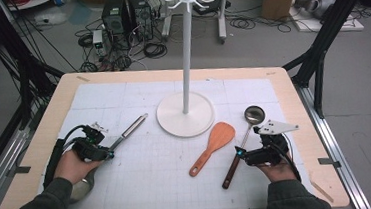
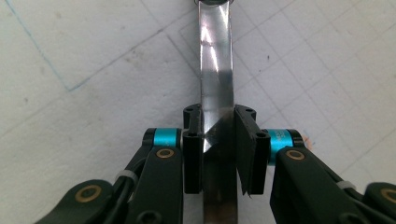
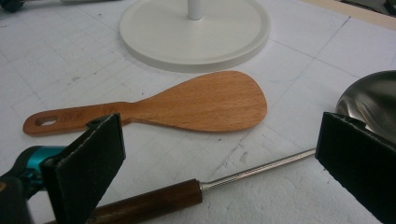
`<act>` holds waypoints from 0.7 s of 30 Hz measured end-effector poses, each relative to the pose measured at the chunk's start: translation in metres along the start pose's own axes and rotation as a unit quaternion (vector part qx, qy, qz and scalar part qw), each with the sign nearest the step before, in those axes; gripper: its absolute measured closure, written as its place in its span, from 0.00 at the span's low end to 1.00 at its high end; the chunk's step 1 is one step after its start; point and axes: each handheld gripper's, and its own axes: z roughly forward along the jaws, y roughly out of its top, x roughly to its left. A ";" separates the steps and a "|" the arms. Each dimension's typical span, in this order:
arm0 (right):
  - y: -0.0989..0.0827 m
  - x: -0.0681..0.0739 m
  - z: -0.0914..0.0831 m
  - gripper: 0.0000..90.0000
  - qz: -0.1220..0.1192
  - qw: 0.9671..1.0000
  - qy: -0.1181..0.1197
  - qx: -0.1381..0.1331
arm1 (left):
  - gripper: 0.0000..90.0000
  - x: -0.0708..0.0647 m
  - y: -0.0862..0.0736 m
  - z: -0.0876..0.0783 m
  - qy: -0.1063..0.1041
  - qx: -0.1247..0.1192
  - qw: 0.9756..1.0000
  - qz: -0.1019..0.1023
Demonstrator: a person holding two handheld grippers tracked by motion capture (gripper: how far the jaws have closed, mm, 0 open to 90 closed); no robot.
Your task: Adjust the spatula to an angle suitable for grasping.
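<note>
Two pads of the left gripper (image 2: 218, 154) clamped the steel handle (image 2: 215, 70) squarely; lifting level would suit, while the right gripper (image 3: 219, 154) stood wide open over the ladle (image 3: 252, 172).

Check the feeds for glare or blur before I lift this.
Left gripper view: bright glare streaks on the steel handle; near jaws soft. Right gripper view: wooden spatula sharp, jaw pads blurred. High view: even light, faint shadows, slightly grainy.

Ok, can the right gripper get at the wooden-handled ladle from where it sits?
Probably yes: the right gripper is open, its jaws either side of the ladle, with nothing between; the wooden spatula lies apart.
</note>
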 end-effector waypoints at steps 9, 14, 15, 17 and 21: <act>0.000 0.000 0.001 0.01 -0.002 1.000 -0.001 0.000 | 0.75 0.002 0.002 0.003 0.000 -0.006 1.000 0.001; 0.000 0.000 0.001 0.01 -0.002 1.000 0.000 0.001 | 0.78 0.001 0.003 0.004 0.005 -0.006 1.000 0.008; 0.000 0.000 0.001 0.01 -0.001 1.000 0.001 0.002 | 0.81 0.001 0.004 0.004 0.005 -0.007 1.000 0.006; 0.001 0.001 0.001 0.01 -0.002 1.000 0.001 0.002 | 0.82 0.001 0.004 0.004 0.006 -0.006 1.000 0.006; 0.001 0.001 0.001 0.01 -0.003 1.000 0.001 0.002 | 0.82 0.001 0.004 0.003 0.006 -0.006 1.000 0.004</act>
